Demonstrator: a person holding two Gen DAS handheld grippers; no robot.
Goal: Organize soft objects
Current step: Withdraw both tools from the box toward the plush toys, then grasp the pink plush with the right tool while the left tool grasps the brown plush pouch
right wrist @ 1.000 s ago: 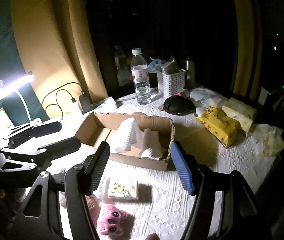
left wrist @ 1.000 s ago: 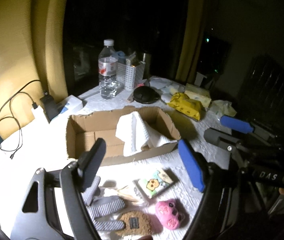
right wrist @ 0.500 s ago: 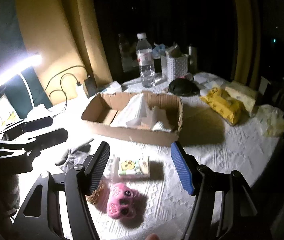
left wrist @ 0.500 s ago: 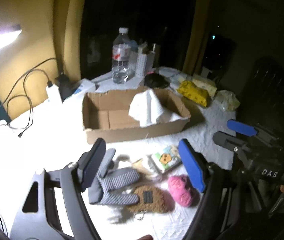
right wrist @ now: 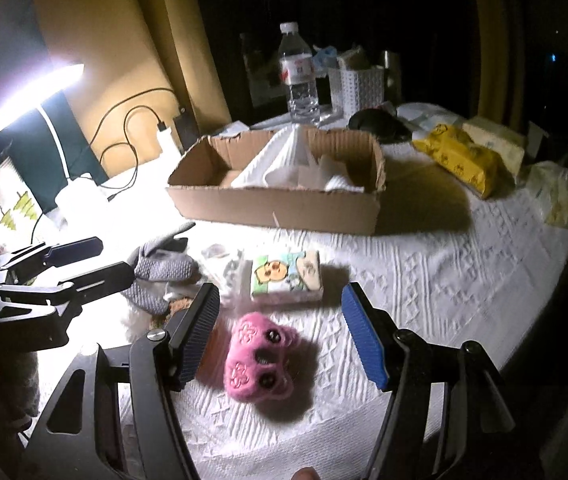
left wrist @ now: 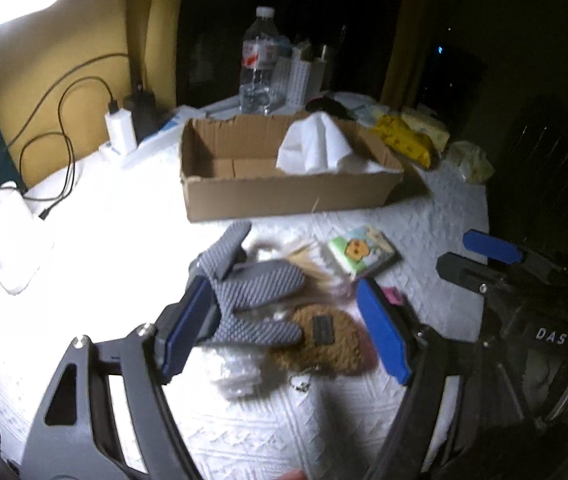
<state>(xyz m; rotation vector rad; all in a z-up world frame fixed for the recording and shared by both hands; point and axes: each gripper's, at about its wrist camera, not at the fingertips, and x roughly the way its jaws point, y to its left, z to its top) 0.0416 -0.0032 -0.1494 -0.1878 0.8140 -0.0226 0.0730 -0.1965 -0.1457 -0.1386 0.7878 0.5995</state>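
A cardboard box (left wrist: 284, 196) (right wrist: 276, 208) stands mid-table with a white cloth (left wrist: 315, 148) (right wrist: 284, 160) in it. In front lie grey knit gloves (left wrist: 256, 284) (right wrist: 164, 268), a brown fuzzy pouch (left wrist: 323, 340), a cartoon tissue pack (left wrist: 361, 250) (right wrist: 285, 274) and a pink plush toy (right wrist: 260, 358). My left gripper (left wrist: 284, 332) is open, above the gloves and pouch. My right gripper (right wrist: 280, 338) is open, with the pink plush between its fingers below.
A water bottle (left wrist: 260, 68) (right wrist: 299, 72), a white basket (right wrist: 359, 88), a black round item (right wrist: 375, 122) and yellow wipe packs (left wrist: 403, 140) (right wrist: 463, 160) sit behind the box. A lamp (right wrist: 32, 96), charger cables (left wrist: 60, 120) and a white lamp base (left wrist: 8, 236) are at left.
Both grippers have pulled back and lowered toward the soft items in front of the box. The box now looks farther away. Both stay open.
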